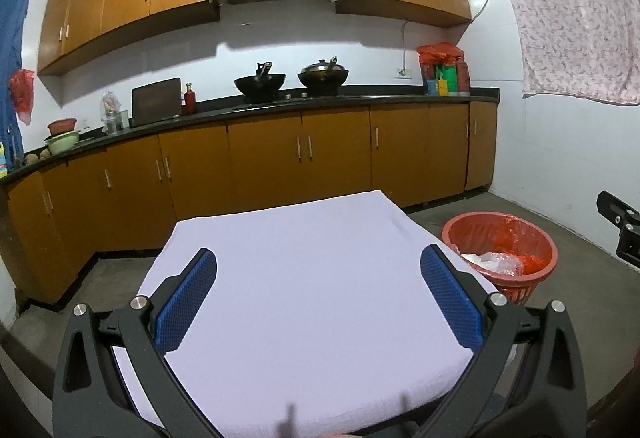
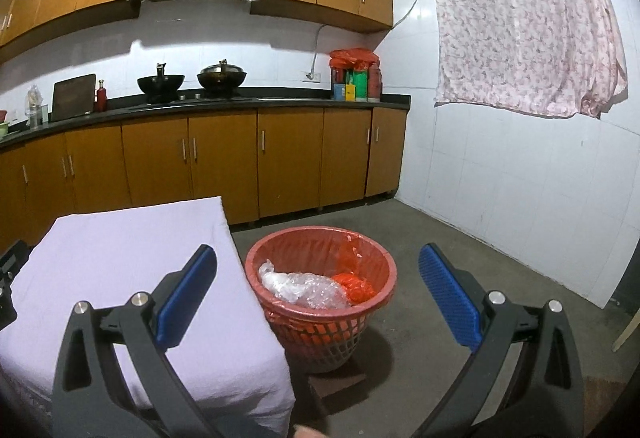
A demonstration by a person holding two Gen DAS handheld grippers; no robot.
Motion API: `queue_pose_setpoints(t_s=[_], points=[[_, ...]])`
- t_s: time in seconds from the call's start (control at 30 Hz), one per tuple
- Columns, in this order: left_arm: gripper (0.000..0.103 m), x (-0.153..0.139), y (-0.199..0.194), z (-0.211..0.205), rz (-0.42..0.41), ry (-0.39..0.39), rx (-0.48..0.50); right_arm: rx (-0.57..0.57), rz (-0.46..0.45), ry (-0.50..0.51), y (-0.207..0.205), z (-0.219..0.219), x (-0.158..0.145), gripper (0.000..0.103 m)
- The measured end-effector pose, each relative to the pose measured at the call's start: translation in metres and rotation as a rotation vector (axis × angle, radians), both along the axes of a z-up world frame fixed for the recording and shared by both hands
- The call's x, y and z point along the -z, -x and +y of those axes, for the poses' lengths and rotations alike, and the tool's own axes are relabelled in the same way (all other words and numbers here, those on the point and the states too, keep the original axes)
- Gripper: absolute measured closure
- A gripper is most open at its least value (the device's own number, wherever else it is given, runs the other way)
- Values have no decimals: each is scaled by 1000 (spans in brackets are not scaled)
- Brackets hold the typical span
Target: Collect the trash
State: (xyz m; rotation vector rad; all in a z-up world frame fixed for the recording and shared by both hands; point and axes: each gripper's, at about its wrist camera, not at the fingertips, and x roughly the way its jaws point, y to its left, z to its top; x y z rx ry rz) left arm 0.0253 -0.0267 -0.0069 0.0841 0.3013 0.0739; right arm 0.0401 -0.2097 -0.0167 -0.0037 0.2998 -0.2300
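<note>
Left wrist view: the left gripper [image 1: 318,270] hangs above a table covered with a lilac cloth [image 1: 304,278]. Its jaws stand wide apart, the blue pads [image 1: 188,302] spread to either side, and nothing lies between them. The cloth surface ahead of and below the fingers shows no loose items. To the right of this gripper, just beyond the table's right edge, a red basket [image 1: 500,226] stands on the concrete floor; clear crumpled plastic [image 1: 494,262] lies inside it. At the far right edge of this view a dark part of the right gripper [image 1: 622,234] shows.

Right wrist view: the right gripper [image 2: 318,270] is likewise fully spread and holds nothing. Its left finger sits over the right edge of the clothed table [image 2: 120,250]; its right finger sits over bare floor. The red basket [image 2: 320,238] lies directly ahead and below, between the two fingers, close beside the table. It is lined with a red bag and rests on a dark block. Inside it, a wad of clear plastic wrap [image 2: 304,286] lies to the left and a crumpled red bag [image 2: 358,286] to the right, the two touching.

Beyond both grippers, wooden cabinets run under a dark counter [image 2: 200,106] carrying two woks [image 2: 192,80]. A patterned cloth [image 2: 524,18] hangs on the right wall.
</note>
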Motion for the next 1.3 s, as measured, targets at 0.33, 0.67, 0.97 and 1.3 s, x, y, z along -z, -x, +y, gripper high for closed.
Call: queue_pose_setpoints(t_s=[0.33, 0.67, 0.97, 1.3], points=[[2, 6, 14, 4, -12, 15, 6, -8, -6, -6, 16, 5, 2, 4], [2, 7, 23, 3, -16, 25, 14, -9, -11, -13, 22, 5, 4, 4], [2, 6, 29, 0, -20, 10, 20, -19, -3, -20, 24, 8, 5, 4], [2, 4, 32, 4, -21, 22, 12, -31, 4, -27, 24, 10, 4, 4]])
